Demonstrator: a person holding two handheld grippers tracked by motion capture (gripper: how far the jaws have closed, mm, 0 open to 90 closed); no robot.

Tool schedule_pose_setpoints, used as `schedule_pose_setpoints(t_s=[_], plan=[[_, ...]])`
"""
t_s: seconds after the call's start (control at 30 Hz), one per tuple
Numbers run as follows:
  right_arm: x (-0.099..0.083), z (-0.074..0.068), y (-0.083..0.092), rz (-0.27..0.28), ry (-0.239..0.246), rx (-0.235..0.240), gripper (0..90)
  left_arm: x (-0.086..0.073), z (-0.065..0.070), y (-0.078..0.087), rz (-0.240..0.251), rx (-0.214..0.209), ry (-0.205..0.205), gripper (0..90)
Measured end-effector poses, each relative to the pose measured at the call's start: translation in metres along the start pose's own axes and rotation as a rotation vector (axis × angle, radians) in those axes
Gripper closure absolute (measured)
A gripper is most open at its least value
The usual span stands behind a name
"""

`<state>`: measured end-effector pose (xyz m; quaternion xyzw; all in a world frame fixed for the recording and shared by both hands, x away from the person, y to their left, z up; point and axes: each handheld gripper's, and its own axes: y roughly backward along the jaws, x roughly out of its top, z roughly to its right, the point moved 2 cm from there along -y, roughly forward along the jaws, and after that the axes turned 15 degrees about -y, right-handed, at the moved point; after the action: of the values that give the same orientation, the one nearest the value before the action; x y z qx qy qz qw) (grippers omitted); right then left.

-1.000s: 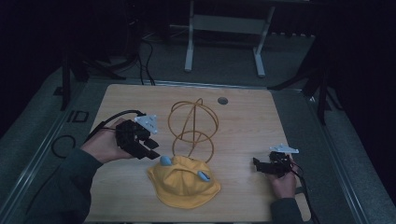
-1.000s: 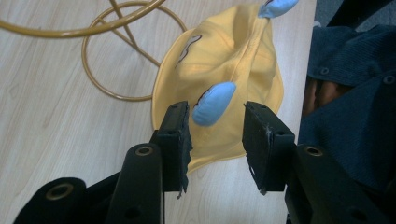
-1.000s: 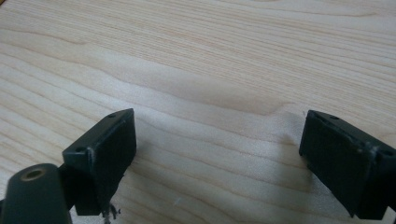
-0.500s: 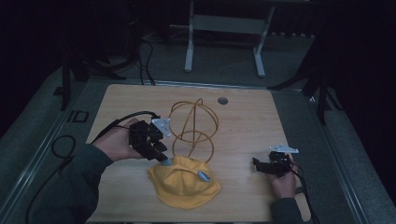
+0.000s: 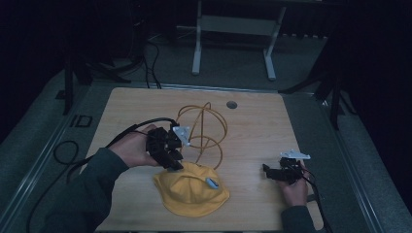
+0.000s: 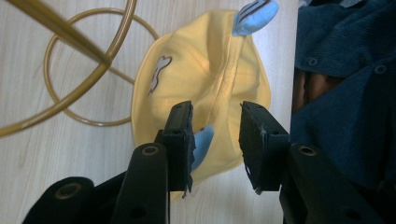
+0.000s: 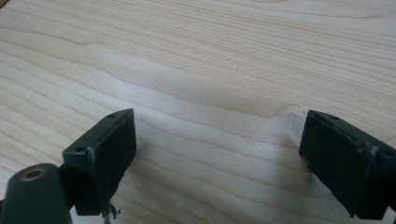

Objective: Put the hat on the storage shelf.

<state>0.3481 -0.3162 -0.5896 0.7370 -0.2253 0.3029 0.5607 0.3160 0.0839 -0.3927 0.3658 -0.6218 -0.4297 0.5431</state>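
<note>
Item one, at the left of the bench [image 5: 121, 104]: my left tool [image 5: 171, 162], held in my left hand [image 5: 133, 149], with its cable looping off toward the bench's left edge. Its tips hang over the near-left edge of the yellow hat [image 5: 192, 189]. Its jaws have just been closing, yet they stand apart; in the left gripper view the hat's crown and a pale blue ear [image 6: 201, 144] lie between the pads, and I cannot tell that either pad presses on the cloth. Item two, just behind the hat: a wire frame [image 5: 204, 131] of tan hoops, standing upright on the wood, its base ring close to the hat's far edge. Item three: the hat itself, lying flat near the front middle of the bench, with a second blue ear [image 5: 212, 183] on its upper surface and a small pale patch with a dark outline [image 6: 159, 73] on its side. Item four, farther back: a small round grommet [image 5: 231, 104] set in the benchtop. Item five, at the right: my right tool [image 5: 268, 171], low over bare wood, well apart from the hat, jaws wide apart with nothing between them.
</note>
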Motion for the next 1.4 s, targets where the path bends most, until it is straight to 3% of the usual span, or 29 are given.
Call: schedule_pose_setpoints(t_s=[0.2,0.43,0.83,1.07,1.27,1.4], plan=[[0.0,0.0,0.0,0.0,0.001,0.001,10.9,0.008,-0.001,-0.006,-0.03,-0.021,-0.021,64.3],[0.0,0.0,0.0,-0.002,0.002,0.001,10.9,0.018,-0.001,-0.018,-0.024,-0.049,-0.036,64.3],[0.0,0.0,0.0,-0.001,0.004,0.004,10.9,0.037,-0.003,-0.052,-0.11,-0.107,-0.086,64.3],[0.0,0.0,0.0,-0.001,0.004,0.005,10.9,0.034,-0.003,-0.072,-0.211,-0.102,-0.093,64.4],[0.0,-0.001,0.0,-0.001,0.004,0.006,10.9,0.033,-0.002,-0.068,-0.219,-0.069,-0.123,77.7],[0.0,-0.001,0.0,-0.001,0.005,0.007,10.9,0.029,-0.002,-0.061,-0.224,-0.053,-0.116,80.1]])
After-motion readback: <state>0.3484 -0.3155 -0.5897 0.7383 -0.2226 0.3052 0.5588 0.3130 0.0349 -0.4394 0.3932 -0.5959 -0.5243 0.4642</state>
